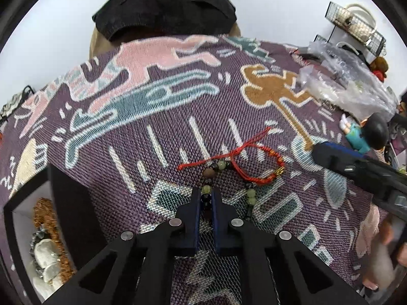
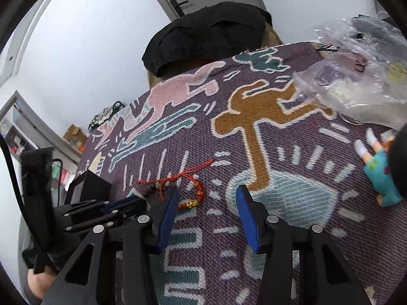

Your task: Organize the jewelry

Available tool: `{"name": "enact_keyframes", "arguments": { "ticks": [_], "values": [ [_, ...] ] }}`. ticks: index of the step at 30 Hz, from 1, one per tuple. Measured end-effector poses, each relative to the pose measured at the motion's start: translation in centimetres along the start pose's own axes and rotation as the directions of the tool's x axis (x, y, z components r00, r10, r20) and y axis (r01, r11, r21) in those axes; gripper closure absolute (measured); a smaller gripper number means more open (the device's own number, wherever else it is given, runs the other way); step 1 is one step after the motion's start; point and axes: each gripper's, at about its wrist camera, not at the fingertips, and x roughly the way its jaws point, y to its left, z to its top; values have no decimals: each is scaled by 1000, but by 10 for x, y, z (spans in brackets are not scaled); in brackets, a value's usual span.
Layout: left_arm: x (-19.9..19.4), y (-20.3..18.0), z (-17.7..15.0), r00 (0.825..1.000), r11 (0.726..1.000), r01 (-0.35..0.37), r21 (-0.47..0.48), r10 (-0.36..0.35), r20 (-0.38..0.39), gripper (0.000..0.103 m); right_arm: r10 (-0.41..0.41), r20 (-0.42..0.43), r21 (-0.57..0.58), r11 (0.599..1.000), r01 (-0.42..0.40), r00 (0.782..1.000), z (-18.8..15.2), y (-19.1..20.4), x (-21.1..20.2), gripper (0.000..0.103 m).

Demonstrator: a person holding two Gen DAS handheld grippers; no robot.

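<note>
A beaded bracelet (image 1: 216, 168) with green, brown and dark beads lies on the patterned cloth (image 1: 178, 96), tangled with a red cord bracelet (image 1: 257, 157). My left gripper (image 1: 206, 193) is shut on the near side of the beaded bracelet, with beads pinched between its blue pads. A black jewelry box (image 1: 28, 231) with white lining stands at the left and holds several pieces. My right gripper (image 2: 207, 190) is open and empty, just right of the red cord bracelet (image 2: 195, 195). The left gripper also shows in the right wrist view (image 2: 127, 203).
A doll in teal clothes (image 1: 361, 137) lies at the right, also seen in the right wrist view (image 2: 381, 175). Clear plastic bags (image 1: 346, 86) are piled at the back right. A wire rack (image 1: 356, 25) stands behind them. A black cushion (image 1: 165, 10) sits at the far edge.
</note>
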Motion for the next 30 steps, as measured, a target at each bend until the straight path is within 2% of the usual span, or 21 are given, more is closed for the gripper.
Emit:
{"name": "enact_keyframes", "arguments": {
  "ticks": [6,11,12,15,17,23,30],
  "values": [
    [-41,10,7,996,1000,16,-21,-14,87,95,-38,-35,-39,999,36,999,6,13,23,55],
    [-82,19,13,985,999,24,-29,-19,172,95,-87,-76,-69,994,82,993,4,18,44,64],
    [-88,21,14,982,999,22,-32,-16,187,95,-107,-62,-87,991,101,992,3,21,45,69],
    [-105,32,15,975,998,26,-55,-14,220,95,-160,-65,-131,980,150,985,2,26,48,94],
    [-116,41,14,970,997,26,-72,-8,241,95,-160,-76,-137,979,149,984,1,27,48,94],
    [-139,67,2,960,992,22,-126,14,279,95,-139,-11,-115,984,137,990,7,34,22,94],
    [-149,91,-14,956,985,28,-171,23,291,95,-83,57,-157,983,91,995,9,72,-10,94]
  ]
}}
